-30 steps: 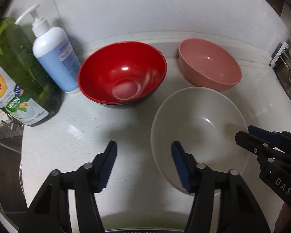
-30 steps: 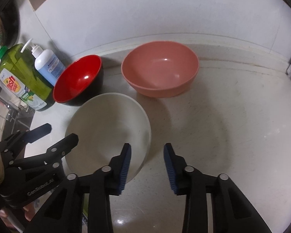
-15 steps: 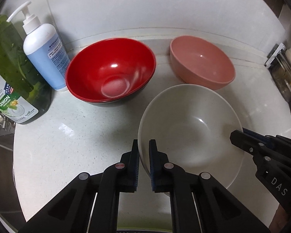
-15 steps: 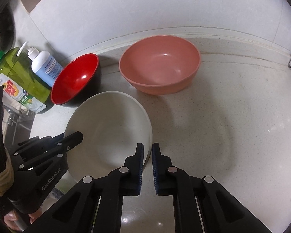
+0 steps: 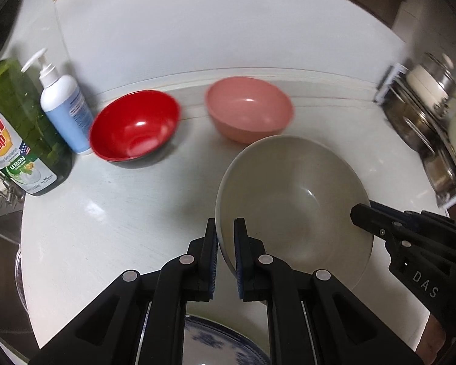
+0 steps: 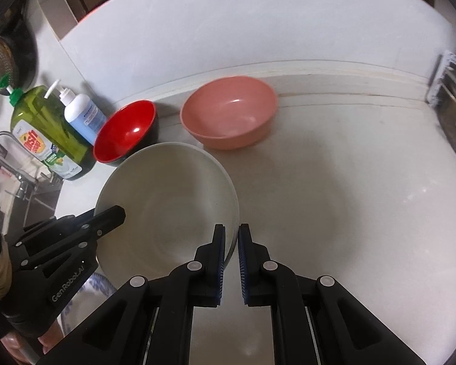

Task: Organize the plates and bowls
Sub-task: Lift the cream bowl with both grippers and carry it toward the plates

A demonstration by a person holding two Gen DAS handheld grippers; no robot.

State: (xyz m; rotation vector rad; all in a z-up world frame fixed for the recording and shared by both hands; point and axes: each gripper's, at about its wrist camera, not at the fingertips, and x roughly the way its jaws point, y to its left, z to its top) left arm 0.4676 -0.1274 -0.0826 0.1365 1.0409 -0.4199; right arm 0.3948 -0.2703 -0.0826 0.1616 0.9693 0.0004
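A large beige bowl point(image 5: 295, 200) point(image 6: 164, 194) hangs tilted a little above the white counter, held at both sides. My left gripper point(image 5: 226, 228) is shut on its left rim. My right gripper point(image 6: 231, 232) is shut on its right rim, and it also shows at the right edge of the left wrist view, right gripper point(image 5: 361, 213). Farther back a red bowl point(image 5: 135, 129) point(image 6: 126, 130) and a pink bowl point(image 5: 247, 112) point(image 6: 229, 112) stand on the counter. A blue-patterned plate point(image 5: 215, 342) lies under my left gripper.
A green dish soap bottle point(image 5: 13, 130) and a white-and-blue pump bottle point(image 5: 65, 108) stand at the back left, next to the red bowl. A metal rack with pots point(image 5: 431, 127) stands at the right. A tap point(image 6: 18, 179) and sink are at the far left.
Both grippers closed on the beige bowl's rim, one on each side. They then lifted it off the counter and drew it back from the other bowls.
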